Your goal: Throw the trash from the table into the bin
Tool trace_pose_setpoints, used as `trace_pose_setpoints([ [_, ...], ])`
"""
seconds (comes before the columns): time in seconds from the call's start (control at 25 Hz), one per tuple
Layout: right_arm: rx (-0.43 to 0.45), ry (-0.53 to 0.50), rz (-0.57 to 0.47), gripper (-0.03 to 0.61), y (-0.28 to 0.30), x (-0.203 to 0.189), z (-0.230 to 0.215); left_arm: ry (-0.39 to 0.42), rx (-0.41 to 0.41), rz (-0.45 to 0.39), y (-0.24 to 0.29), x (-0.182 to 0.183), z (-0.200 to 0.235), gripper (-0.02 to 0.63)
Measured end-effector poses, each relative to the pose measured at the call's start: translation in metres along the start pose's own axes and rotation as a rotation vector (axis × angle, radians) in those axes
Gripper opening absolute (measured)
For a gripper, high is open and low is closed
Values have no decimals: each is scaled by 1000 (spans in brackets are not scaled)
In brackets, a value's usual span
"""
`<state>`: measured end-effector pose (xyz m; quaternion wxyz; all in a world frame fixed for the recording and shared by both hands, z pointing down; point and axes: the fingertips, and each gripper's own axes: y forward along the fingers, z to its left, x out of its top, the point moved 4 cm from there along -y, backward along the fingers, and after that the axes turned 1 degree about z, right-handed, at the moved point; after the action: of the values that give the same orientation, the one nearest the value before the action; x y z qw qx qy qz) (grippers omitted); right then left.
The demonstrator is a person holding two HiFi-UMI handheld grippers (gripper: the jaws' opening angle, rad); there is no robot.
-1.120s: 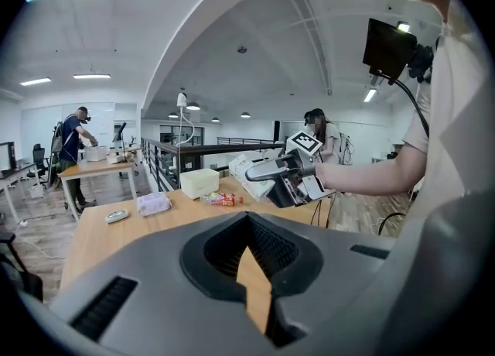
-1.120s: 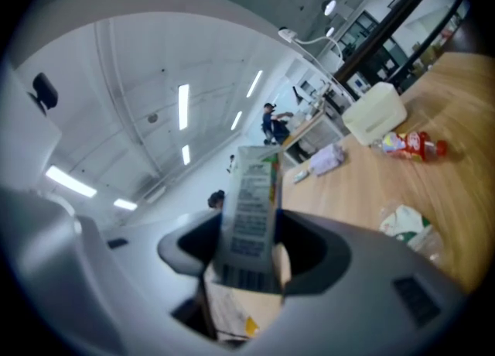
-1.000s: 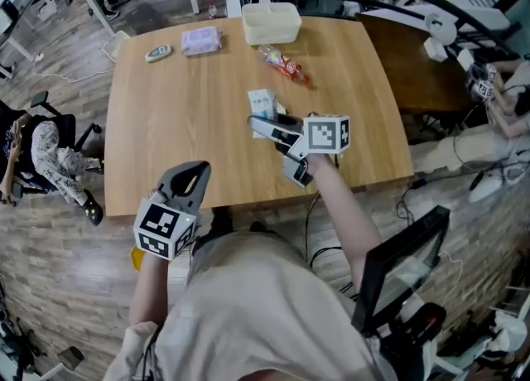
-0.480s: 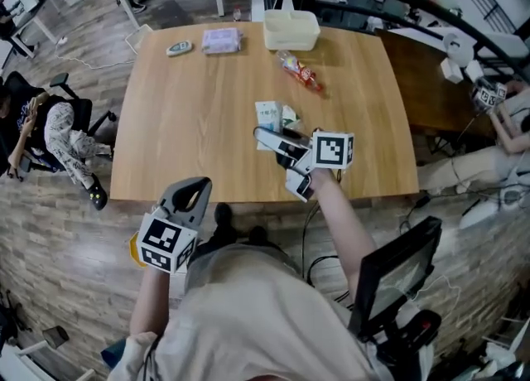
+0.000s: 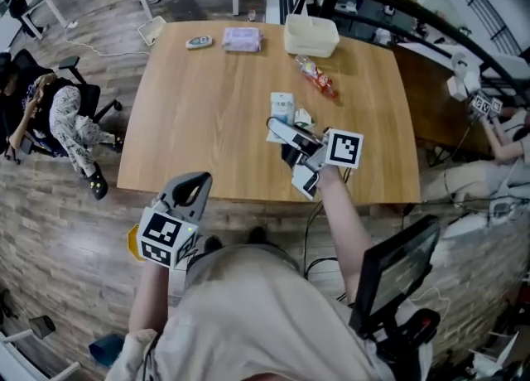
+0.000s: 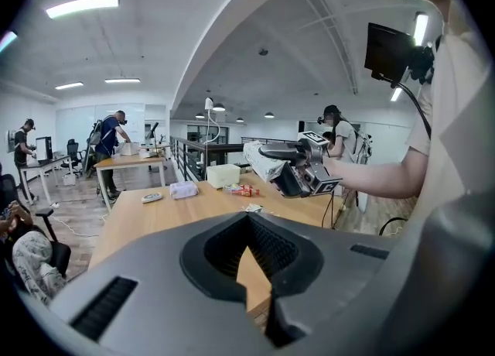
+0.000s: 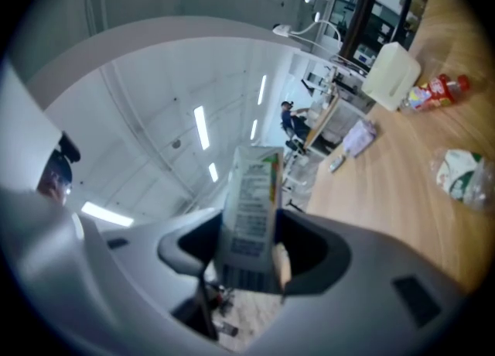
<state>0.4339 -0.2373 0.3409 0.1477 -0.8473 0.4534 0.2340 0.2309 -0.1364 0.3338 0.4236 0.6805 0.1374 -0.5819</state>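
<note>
**Right gripper loaded, left gripper empty**

The right gripper [image 5: 281, 128] is clamped on one end of a white drink carton [image 7: 249, 200], which it holds clear of the table top. The left gripper [image 5: 192, 185] has its jaws fully together with nothing between them and hangs off the table's near edge at 7 o'clock. The pale wooden table [image 5: 199, 122] carries three items:
- a crumpled white-green wrapper [image 5: 303, 116] just beside the carton
- a red snack wrapper [image 5: 317, 75] at 1 o'clock
- a white tub [image 5: 311, 36] at 12 o'clock

A plank floor [image 5: 74, 230] surrounds the table. A person [image 5: 70, 118] sits at 9 o'clock.

carton [image 7: 249, 200] 1 | wrappers [image 5: 318, 78] [image 5: 303, 116] 2 | tub [image 5: 311, 46] 1 | purple pack [image 5: 242, 37] 1
</note>
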Motion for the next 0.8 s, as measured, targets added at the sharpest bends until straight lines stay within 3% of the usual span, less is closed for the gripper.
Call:
trace_pose_setpoints([
  [0.32,16,-7,-11,249,52,-21,22,-38,16,-14,-46,-24,51,20],
  [0.8,34,2,54,249,83,-38,58,-61,36,-70,-81,-26,69,20],
])
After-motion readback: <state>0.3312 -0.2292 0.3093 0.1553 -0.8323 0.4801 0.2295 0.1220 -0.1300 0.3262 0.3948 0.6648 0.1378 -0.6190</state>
